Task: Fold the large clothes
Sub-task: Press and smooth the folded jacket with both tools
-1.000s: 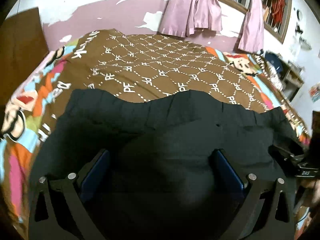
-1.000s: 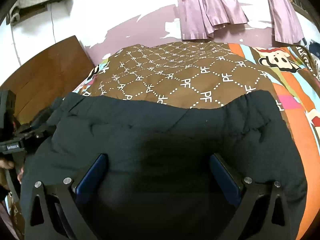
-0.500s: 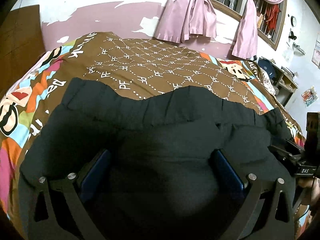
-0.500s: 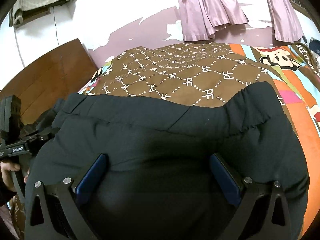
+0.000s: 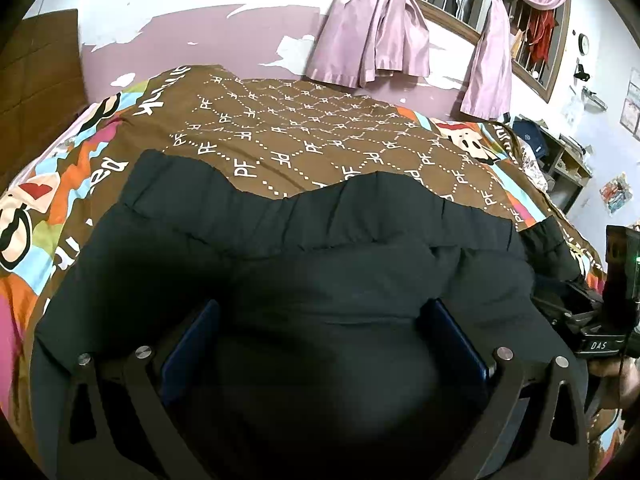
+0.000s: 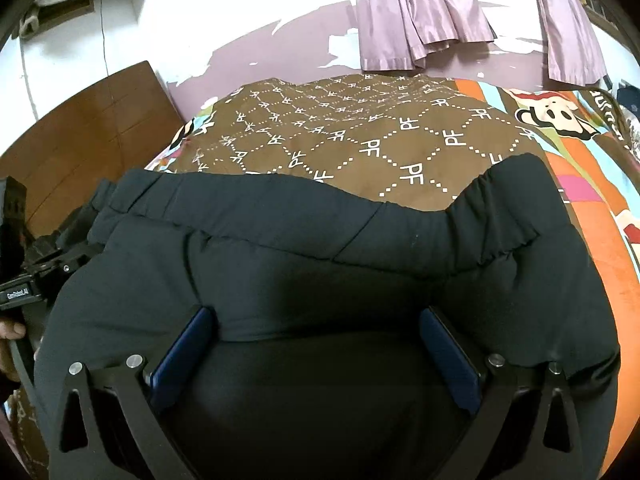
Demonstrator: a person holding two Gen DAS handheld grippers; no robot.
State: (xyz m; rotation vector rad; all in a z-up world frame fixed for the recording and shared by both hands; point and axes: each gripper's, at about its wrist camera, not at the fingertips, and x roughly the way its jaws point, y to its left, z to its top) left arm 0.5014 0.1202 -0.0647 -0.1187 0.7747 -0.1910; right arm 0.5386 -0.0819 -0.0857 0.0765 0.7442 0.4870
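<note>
A large black garment with an elastic waistband [image 5: 304, 240] lies spread on the bed, waistband toward the far side; it also fills the right wrist view [image 6: 320, 248]. My left gripper [image 5: 322, 320] is open, its blue pads wide apart, low over the near part of the fabric. My right gripper [image 6: 320, 324] is open the same way, over the fabric further right. Neither holds the cloth. The right gripper's body shows at the right edge of the left wrist view [image 5: 600, 320], and the left gripper's body shows at the left edge of the right wrist view [image 6: 24, 280].
The bed has a brown patterned blanket [image 5: 320, 136] with colourful cartoon borders. A wooden headboard [image 6: 80, 128] stands at the left. Pink curtains [image 5: 372, 32] hang on the far wall. A shelf with clutter [image 5: 560, 152] stands at the right.
Both grippers have drawn back and tilted up slightly, so more of the garment and wall shows. The garment lies as before and both grippers stay open.
</note>
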